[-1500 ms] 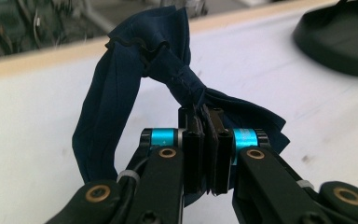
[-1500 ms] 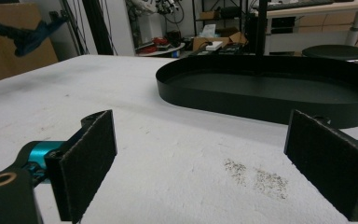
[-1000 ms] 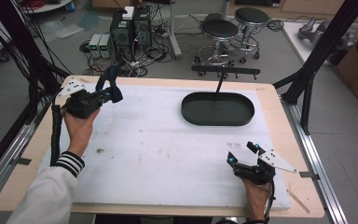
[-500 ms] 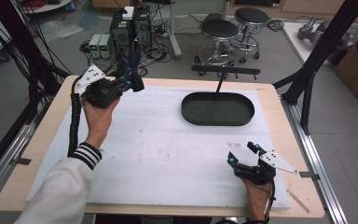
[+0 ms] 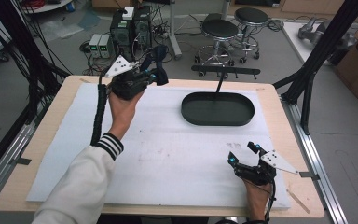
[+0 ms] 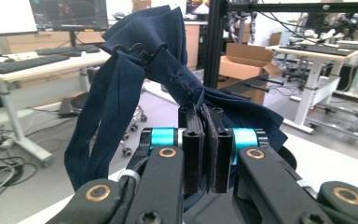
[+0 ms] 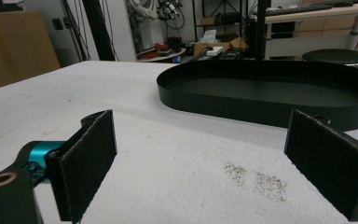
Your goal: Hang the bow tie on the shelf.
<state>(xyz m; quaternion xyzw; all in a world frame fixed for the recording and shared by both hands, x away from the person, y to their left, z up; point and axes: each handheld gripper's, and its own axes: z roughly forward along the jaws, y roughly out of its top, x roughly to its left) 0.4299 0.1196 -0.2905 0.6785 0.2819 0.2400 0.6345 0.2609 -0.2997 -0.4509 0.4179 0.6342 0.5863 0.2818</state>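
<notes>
Partly hidden: navy cloth [image 6: 135,84] | clamped in left tool [image 6: 204,140] | lower folds covered

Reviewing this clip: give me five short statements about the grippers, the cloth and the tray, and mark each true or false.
1. The left gripper is shut on the navy cloth. True.
2. The right gripper has its jaws closed. False: they stand wide apart with nothing between them.
3. The cloth lies inside the black tray. False: the tray holds nothing, and the cloth hangs from the left gripper above the table's far left edge.
4. The right gripper rests low near the table's near right corner. True.
5. The tray is round and white. False: it is oval and black.
</notes>
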